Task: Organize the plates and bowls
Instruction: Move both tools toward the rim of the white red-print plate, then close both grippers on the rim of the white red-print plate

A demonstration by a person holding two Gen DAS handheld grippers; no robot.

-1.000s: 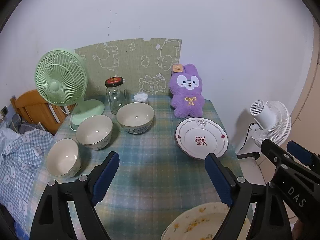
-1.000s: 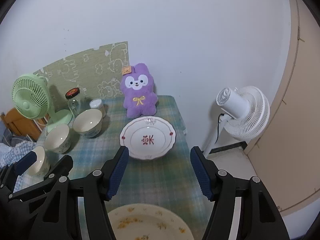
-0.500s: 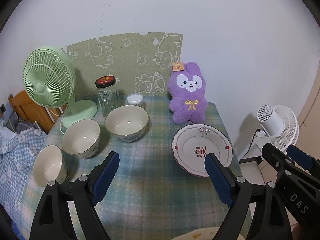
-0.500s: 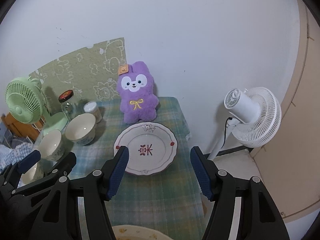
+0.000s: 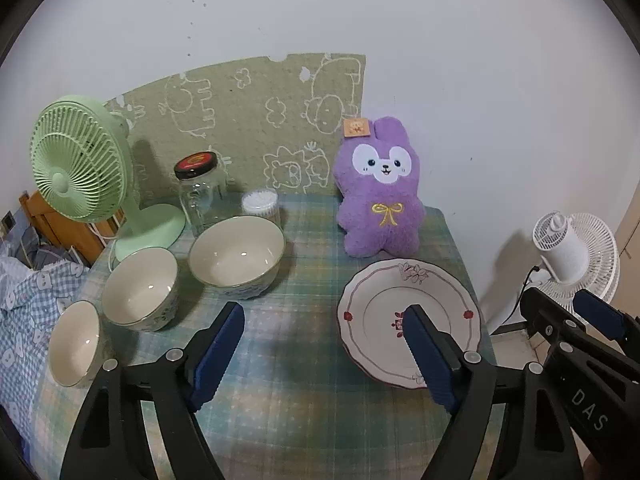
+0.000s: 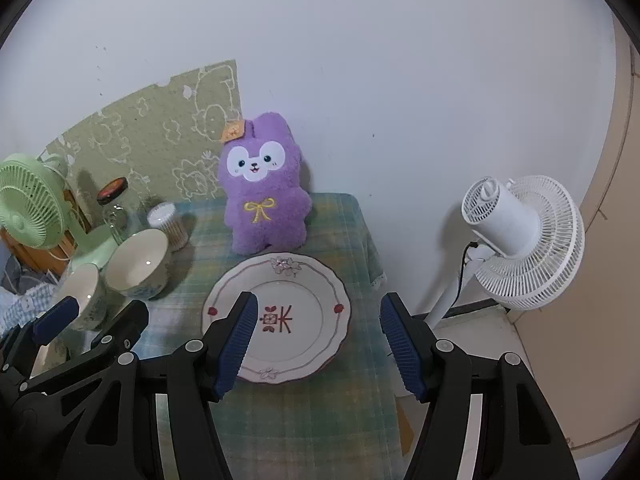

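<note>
A white plate with a red mark (image 5: 384,308) (image 6: 304,312) lies at the right of the plaid table. Three cream bowls stand in a row at the left: a large one (image 5: 237,256) (image 6: 138,264), a middle one (image 5: 139,288) (image 6: 82,288) and a small one (image 5: 76,340). My left gripper (image 5: 324,356) is open and empty above the table's middle. My right gripper (image 6: 320,344) is open and empty over the plate's near right rim. The yellow-flowered plate is out of view.
A purple plush rabbit (image 5: 380,196) (image 6: 264,196) sits behind the plate. A green desk fan (image 5: 76,176), a glass jar (image 5: 200,192) and a cotton-swab tub (image 5: 260,206) stand at the back left. A white floor fan (image 6: 520,240) stands right of the table.
Both grippers have moved forward over the table toward the wall. The yellow-flowered plate at the near edge has dropped out of both views. The bowls and red-marked plate look closer.
</note>
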